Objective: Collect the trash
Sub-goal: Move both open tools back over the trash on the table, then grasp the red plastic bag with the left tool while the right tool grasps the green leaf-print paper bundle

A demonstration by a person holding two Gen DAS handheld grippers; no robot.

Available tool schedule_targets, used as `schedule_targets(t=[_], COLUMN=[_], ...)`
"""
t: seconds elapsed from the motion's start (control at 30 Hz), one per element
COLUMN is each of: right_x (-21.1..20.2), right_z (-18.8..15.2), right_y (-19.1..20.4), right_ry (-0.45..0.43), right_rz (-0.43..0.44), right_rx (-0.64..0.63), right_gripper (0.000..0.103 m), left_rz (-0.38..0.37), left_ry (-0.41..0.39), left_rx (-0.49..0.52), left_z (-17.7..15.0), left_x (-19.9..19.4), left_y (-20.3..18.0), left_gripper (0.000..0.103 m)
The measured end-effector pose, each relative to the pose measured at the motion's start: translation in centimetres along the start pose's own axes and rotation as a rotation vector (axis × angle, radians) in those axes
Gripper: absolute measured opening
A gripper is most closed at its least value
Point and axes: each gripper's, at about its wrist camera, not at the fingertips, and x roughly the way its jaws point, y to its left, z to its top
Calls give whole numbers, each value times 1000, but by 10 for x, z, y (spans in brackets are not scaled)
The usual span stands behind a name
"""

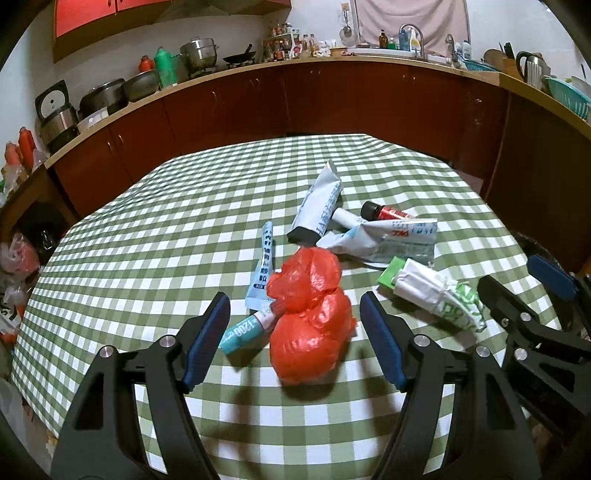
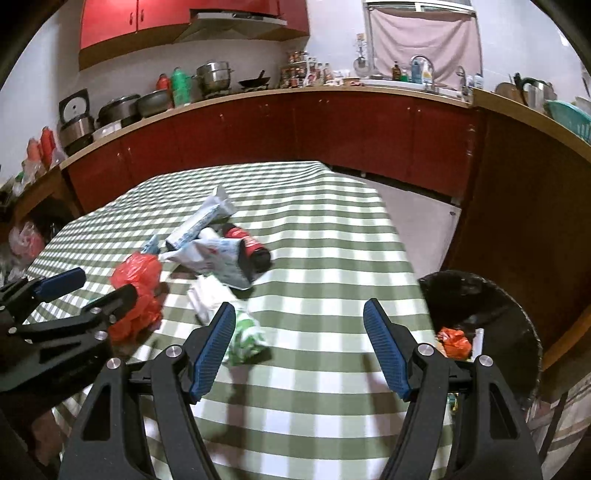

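Two tongs, left tongs (image 1: 295,332) and right tongs (image 2: 300,343), gape apart over the worktop (image 1: 147,229); the crumpled red plastic bag (image 1: 310,317) looks light, soft, best pinched mid-bulge.

A green-and-white checked cloth (image 1: 177,229) is spread over the bench. Behind it, dark red cabinets (image 1: 332,99) are topped by a worktop on which steel pots (image 1: 199,53), a green bottle (image 1: 165,66) and a wok (image 1: 240,57) are set. A tap (image 1: 408,31) is seen before a pink curtain (image 1: 412,16). Red wall cupboards (image 2: 192,18) are hung above.
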Motion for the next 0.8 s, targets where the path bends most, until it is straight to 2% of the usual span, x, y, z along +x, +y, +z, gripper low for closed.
schedule_targets(t=[0.4,0.43,0.5,0.53,0.6,0.63,0.7,0.77,0.8], right_x=[14,14,16,17,17,17,18,19,20], right_z=[3,4,4,4,3,3,2,2,2], right_y=[28,29,32,34,39,40,43,46,47], right_ry=[43,45,58,62,64,66,75,89,94], right_rz=[10,10,14,16,15,12,22,32,33], right_rx=[-54,-59,-72,-78,-90,-97,-107,-116,-121], right_gripper=[70,70,70,69,65,58,51,39,39], left_rz=[-33,-37,-45,-45,-48,-46,-55,-58,-59], left_ry=[38,39,41,44,37,30,23,20,19], left_rx=[-4,-4,0,4,14,19,28,32,33], left_z=[-10,-11,-13,-14,-15,-15,-16,-16,-16], left_x=[17,18,19,19,19,18,17,16,16], left_y=[15,16,17,17,16,16,15,14,13], left_gripper=[69,67,54,52,43,39,39,39,39])
